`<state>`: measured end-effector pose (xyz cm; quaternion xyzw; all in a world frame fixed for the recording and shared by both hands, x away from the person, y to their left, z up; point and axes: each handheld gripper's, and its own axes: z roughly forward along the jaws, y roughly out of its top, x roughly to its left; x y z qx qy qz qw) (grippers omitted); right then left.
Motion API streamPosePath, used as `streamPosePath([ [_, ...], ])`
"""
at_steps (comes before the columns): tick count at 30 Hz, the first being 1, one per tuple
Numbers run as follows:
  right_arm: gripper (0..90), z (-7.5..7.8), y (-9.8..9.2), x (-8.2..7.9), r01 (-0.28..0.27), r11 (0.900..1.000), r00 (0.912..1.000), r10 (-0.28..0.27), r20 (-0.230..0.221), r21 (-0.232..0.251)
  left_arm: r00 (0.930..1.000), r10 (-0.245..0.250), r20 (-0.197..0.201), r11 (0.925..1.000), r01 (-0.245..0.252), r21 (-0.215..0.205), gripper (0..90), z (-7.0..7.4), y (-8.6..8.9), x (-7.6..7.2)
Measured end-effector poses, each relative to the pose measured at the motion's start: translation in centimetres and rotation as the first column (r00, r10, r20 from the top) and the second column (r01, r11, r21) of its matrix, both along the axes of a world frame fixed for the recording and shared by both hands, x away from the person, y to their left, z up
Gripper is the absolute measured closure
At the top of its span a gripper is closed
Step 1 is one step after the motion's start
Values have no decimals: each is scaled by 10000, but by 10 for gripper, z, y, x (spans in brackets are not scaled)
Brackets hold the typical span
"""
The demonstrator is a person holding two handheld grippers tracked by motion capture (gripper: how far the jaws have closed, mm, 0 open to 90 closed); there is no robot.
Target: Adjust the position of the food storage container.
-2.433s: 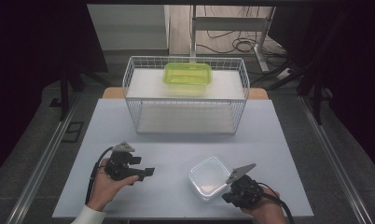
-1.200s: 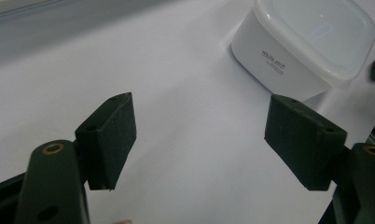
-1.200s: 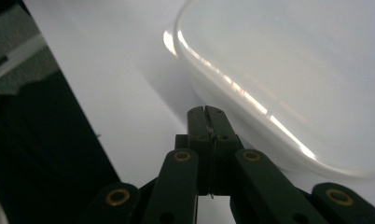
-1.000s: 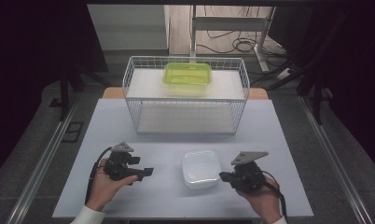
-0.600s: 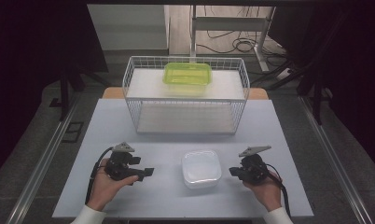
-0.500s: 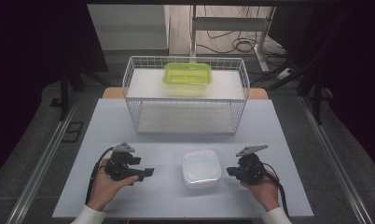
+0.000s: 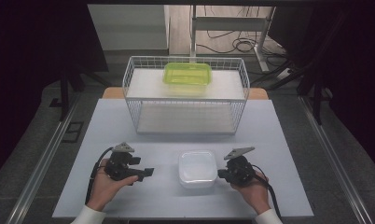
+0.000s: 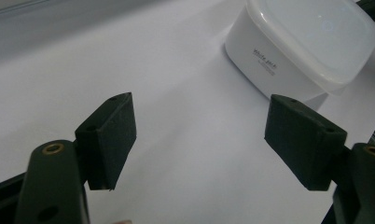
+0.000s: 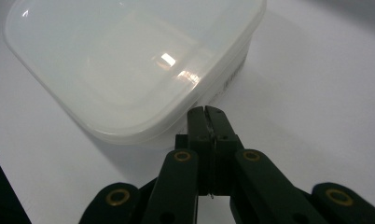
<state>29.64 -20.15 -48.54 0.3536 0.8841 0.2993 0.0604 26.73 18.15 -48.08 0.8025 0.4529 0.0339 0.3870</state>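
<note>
Near the front edge of the table [image 7: 129, 116], seen from the high view, a white lidded box [image 7: 197, 168] sits between the two grippers. Since 2.4 s ago it has gone from tilted against the right gripper [image 7: 221, 174] to lying flat and a little further left; that gripper has since come down to table level just beside the box's right wall. The left gripper [image 7: 148, 172] has not moved and lies well apart from the box. Toward the back edge stands a wire basket [image 7: 129, 88] with a green box [image 7: 187, 73] on its upper shelf.

Along the left gripper [image 8: 199, 135] view, the jaws stand wide apart with bare table between them. Small grey print on the box [image 8: 269, 51] wall reads something like "White pack", with a finer line below too small to read.

Along the right gripper [image 9: 207, 112] view, the jaws are pressed together on nothing, their tips at the box [image 9: 129, 65] rim; whether they touch it I cannot tell. Print on the wall here is unreadable.
</note>
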Motion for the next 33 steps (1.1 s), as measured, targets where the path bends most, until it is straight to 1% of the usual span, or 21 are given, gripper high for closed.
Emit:
streamPosePath([
  [5, 892, -3, 13, 0, -136, 9999, 9999, 136, 12, -46, 10000, 24, 14, 10000, -24, -35, 242, 0, 1, 0],
  [7, 892, -3, 15, 0, -157, 9999, 9999, 157, 1, -41, 10000, 22, 5, 10000, -22, -43, 242, 1, 1, 0],
  [9, 893, -4, 21, 0, -261, 9996, 9997, 261, -1, -69, 10000, 6, 18, 10000, -6, -31, 242, 1, 1, 0],
  [13, 892, -5, 26, -1, -297, 9995, 9995, 297, 42, -117, 10000, 1, 29, 10000, -1, -18, 242, 0, 1, 0],
  [14, 892, -5, 27, -1, -292, 9994, 9995, 293, 92, -159, 10000, 4, 30, 10000, -4, -20, 242, 0, 1, 0],
  [21, 892, -4, 25, -1, -154, 9999, 9995, 156, 278, -59, 10000, 16, 45, 10000, -16, -16, 242, 1, 1, -1],
  [25, 889, 7, 14, -3, 289, 9986, 9983, -311, 492, 434, 9999, 106, 115, 9999, -105, -86, 243, 2, 3, -1],
  [26, 889, 7, 14, -3, 289, 9986, 9983, -311, 492, 434, 9999, 106, 115, 9999, -105, -86, 243, 2, 3, -1],
  [27, 778, 13, 7, -6, 635, 9949, 9952, -691, 700, 785, 9997, 188, 156, 9996, -185, -199, 243, 3, 3, -2],
  [28, 778, 13, 7, -6, 635, 9949, 9952, -691, 700, 785, 9997, 188, 156, 9996, -185, -199, 244, 3, 3, -2],
  [29, 592, 18, 0, -8, 1057, 9883, 9901, -1148, 803, 1099, 9991, 299, 301, 9990, -289, -331, 247, 5, 3, -3],
  [30, 529, 20, -3, -9, 1247, 9829, 9879, -1357, 748, 1351, 9991, 299, 301, 9990, -289, -331, 254, 5, 3, -3],
  [31, 467, 22, -6, -10, 1388, 9772, 9861, -1514, 690, 1608, 9981, 363, 491, 9977, -333, -588, 261, 9, 2, -5],
  [32, 423, 24, -9, -11, 1480, 9724, 9851, -1612, 607, 1801, 9977, 405, 536, 9970, -368, -678, 262, 10, 2, -6],
  [33, 388, 24, -10, -11, 1504, 9699, 9854, -1628, 505, 1916, 9973, 446, 584, 9963, -401, -753, 262, 12, 1, -6],
])
